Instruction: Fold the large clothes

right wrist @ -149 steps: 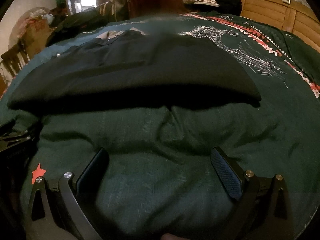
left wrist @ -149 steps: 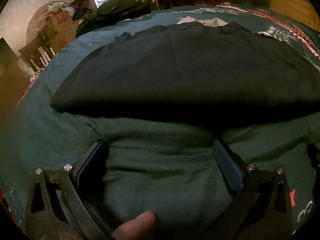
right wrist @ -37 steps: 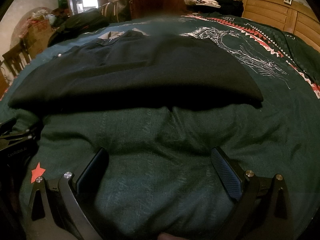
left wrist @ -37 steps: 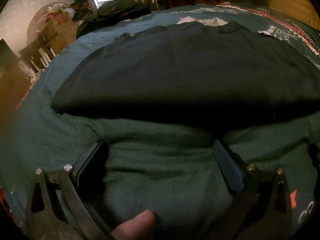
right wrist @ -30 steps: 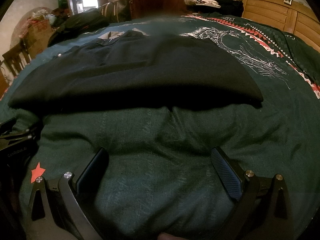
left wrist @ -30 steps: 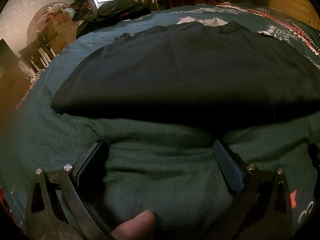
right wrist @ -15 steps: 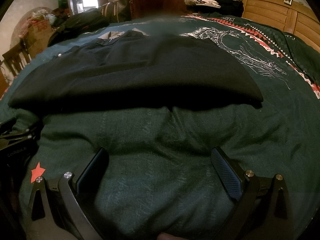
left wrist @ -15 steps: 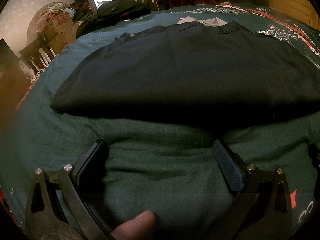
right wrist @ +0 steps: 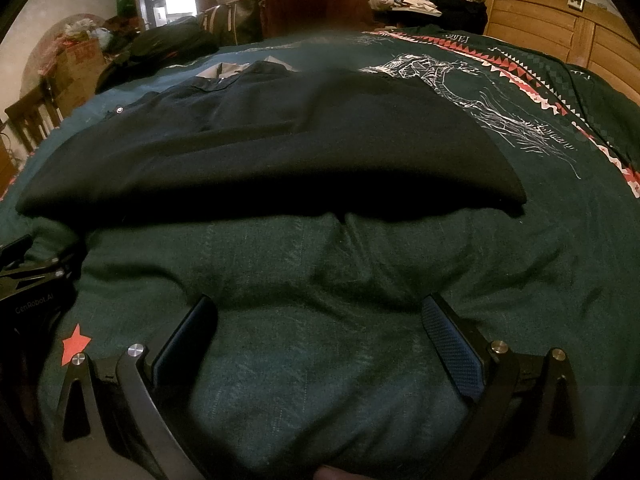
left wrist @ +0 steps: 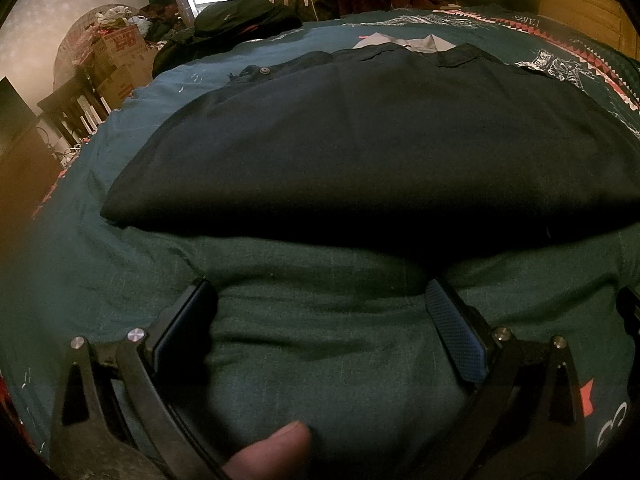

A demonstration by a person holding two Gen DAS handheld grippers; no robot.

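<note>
- Holding our left gripper [left wrist: 320,322] and right gripper [right wrist: 318,334] low over the dark green woven bedspread [left wrist: 312,352], we keep both pairs of blue-padded fingers [left wrist: 454,340] spread wide, gripping nothing.
- We see a thumb tip [left wrist: 272,454] at the left view's bottom edge; the hand itself is cut off.
- At the right view's left edge we see part of the other gripper's black body [right wrist: 28,292], mostly out of frame.
- Just beyond our fingertips lies the dark navy folded shirt [right wrist: 272,152], flat on the bedspread; its near edge sinks into shadow.
- At its far end we see a grey collar lining [left wrist: 404,42].
- Past the bed we make out cardboard boxes [left wrist: 120,60], a black bag [left wrist: 236,20] and a wooden headboard [right wrist: 560,28], all dim.
</note>
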